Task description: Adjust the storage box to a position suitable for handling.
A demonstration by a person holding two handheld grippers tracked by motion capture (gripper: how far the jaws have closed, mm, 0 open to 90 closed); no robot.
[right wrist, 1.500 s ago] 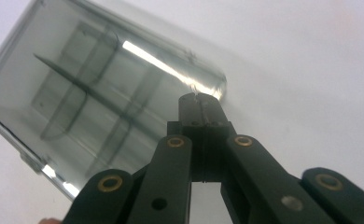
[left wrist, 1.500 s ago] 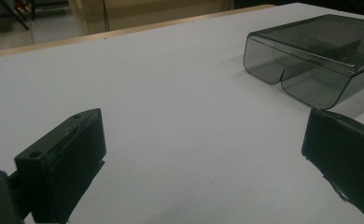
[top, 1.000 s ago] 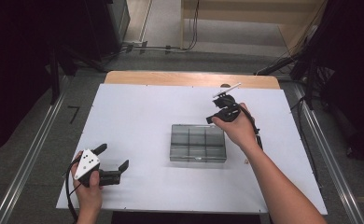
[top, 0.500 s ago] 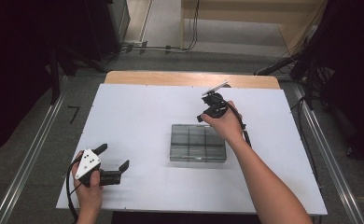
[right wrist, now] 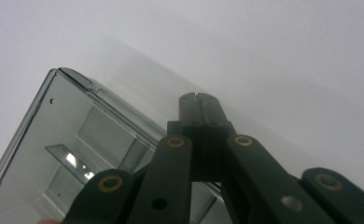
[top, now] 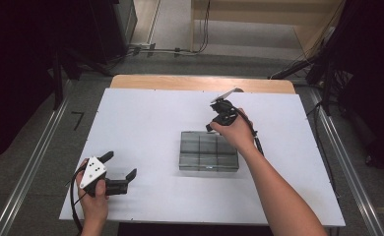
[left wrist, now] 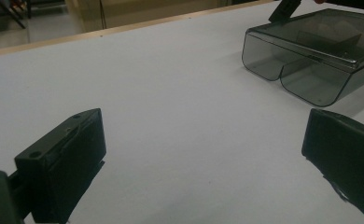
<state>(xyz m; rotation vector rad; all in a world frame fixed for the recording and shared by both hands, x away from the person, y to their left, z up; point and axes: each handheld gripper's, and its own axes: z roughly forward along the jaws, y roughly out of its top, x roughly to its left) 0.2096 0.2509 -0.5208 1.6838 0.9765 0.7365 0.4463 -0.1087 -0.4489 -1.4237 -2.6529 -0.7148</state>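
A smoky clear plastic box (top: 208, 151) with several compartments lies flat mid-table. My right gripper (top: 209, 128) is shut with nothing between its jaws, tips angled down at the box's far edge. In the right gripper view the closed tips (right wrist: 198, 100) hover just past the box rim (right wrist: 77, 91); whether they touch it I cannot tell. My left gripper (top: 118, 165) rests low at the front left, open and empty, well apart from the box. The left gripper view shows its jaws wide (left wrist: 203, 158), the box (left wrist: 311, 60) at the upper right, and the other gripper's tip (left wrist: 285, 8) behind it.
The white tabletop (top: 145, 123) has bare room on the left and the far right. A wooden strip (top: 200, 82) runs along its far edge. Cables and dark stands lie on the floor beyond the table.
My right gripper has shifted left and slightly down along the box's far edge, still shut. The left gripper and the box have stayed put.
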